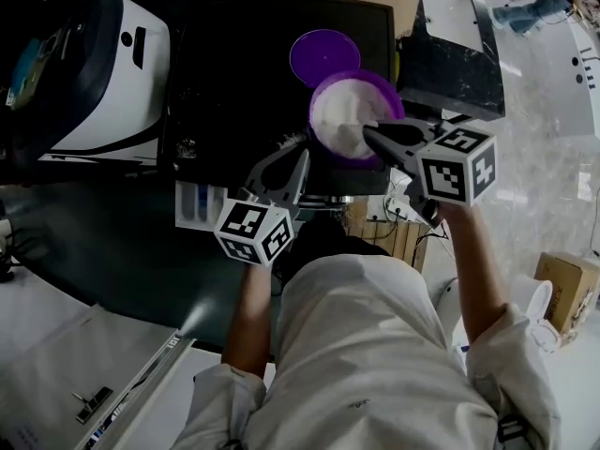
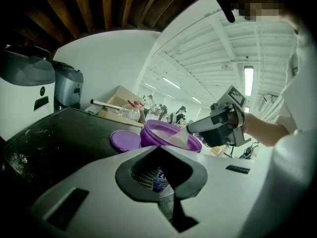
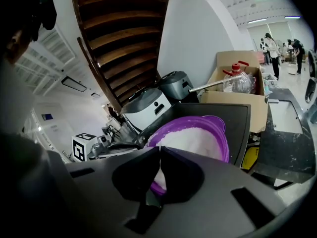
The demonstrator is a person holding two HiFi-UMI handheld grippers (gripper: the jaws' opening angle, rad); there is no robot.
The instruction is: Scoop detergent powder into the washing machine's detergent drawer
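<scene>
Purple plastic marks the task's main things: an open tub [image 1: 342, 155] [image 2: 158, 130] [image 3: 220, 133] heaped with white detergent powder [image 1: 342, 111] [image 3: 195, 139] stands on the washing machine's dark top [image 1: 234, 92], and its round lid [image 1: 324, 56] [image 2: 125, 140] lies flat just behind it, near the tub's far side

Coming in from the tub's near left, the left gripper [image 1: 305, 153] [image 2: 158, 148] has its jaws drawn together, pinched on the tub's near rim; the printed wall of the tub shows through the opening behind the tips. Its marker cube hangs over the machine's front edge

Reaching over the tub from the right, the right gripper [image 1: 367, 131] [image 2: 190, 129] [image 3: 159, 150] has its jaws closed on the handle of a white scoop [image 2: 179, 138] [image 3: 157, 180]. The scoop's bowl is tilted down into the powder near the middle of the tub; whether it is filled cannot be made out, white against white

Below the dark top's front edge, to the left of the left gripper, the detergent drawer [image 1: 200, 204] stands pulled out, white with narrow compartments, well apart from the scoop. A white appliance [image 1: 103, 73] sits further left, and a cardboard box [image 3: 237, 83] with a clear bottle in it stands behind the machine
</scene>
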